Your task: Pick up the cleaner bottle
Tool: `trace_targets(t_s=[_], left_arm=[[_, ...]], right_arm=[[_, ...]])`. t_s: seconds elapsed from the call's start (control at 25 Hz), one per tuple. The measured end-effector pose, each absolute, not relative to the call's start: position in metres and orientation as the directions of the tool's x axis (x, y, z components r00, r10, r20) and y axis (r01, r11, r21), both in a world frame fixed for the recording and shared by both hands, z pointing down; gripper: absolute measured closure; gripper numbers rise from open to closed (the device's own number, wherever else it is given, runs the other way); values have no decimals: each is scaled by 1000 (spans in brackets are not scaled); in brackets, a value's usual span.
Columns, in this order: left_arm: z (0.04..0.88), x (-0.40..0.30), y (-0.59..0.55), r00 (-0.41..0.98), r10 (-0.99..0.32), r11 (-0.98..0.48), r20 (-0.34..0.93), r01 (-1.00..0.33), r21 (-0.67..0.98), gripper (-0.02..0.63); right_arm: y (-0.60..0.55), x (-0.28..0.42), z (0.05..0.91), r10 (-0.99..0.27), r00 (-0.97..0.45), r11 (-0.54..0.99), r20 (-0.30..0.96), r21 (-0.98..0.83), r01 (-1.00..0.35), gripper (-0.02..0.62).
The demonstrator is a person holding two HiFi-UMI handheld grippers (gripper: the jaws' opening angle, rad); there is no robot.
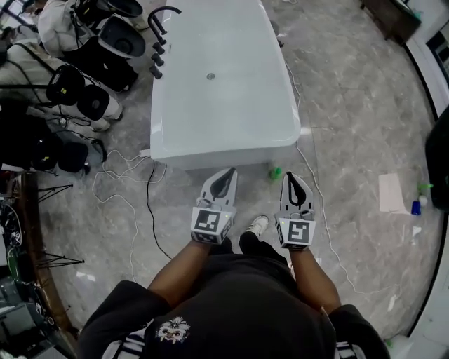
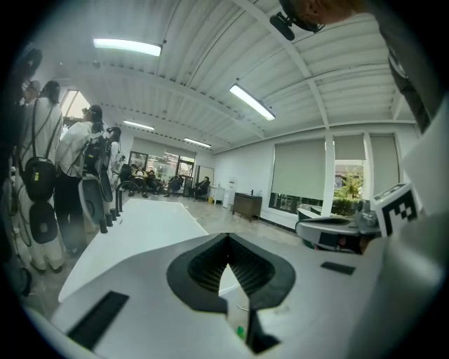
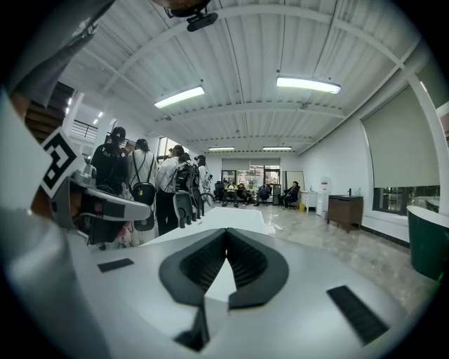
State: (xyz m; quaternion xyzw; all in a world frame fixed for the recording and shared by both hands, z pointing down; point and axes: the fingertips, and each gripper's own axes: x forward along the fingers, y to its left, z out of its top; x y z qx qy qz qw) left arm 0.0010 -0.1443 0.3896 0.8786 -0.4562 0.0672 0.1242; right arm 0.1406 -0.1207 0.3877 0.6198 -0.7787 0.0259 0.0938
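Two hand-held grippers are out side by side above the grey marbled stone floor [image 1: 358,98], both pointing toward the near end of a long white glossy worktop with rounded corners [image 1: 231,119]. The left gripper [image 1: 226,172] has its jaws closed, the ribbed black pads meeting at the tip with nothing between them. The right gripper [image 1: 293,177] has its jaws closed in the same way and is also empty.

The small green-topped cleaner bottle [image 1: 275,172] sits on the floor right at the foot of the worktop's near end. It is ahead of the gap between the two grippers and nearer the right one, and neither touches it. It is too small to tell whether it stands upright.

A small round fitting [image 1: 210,75] sits in the middle of the worktop, and a curved black tap [image 1: 163,12] rises at its far left corner. A thin white cable [image 1: 116,200] loops over the floor to the left. People with black backpacks [image 1: 70,84] stand along the worktop's left side. Well off to the right, a pale sheet of paper [image 1: 391,193] lies on the floor with two small bottles, one blue and one green [image 1: 418,200], just beside it.
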Motion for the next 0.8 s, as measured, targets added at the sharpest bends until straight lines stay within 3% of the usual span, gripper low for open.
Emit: trace_targets(t_s=[0.8], left_arm=[[427,-67,-177,550,-800,-517,239,-835,187,600]], right_arm=[[-150,93,404,-959,-198,224,204,116,-968,580]])
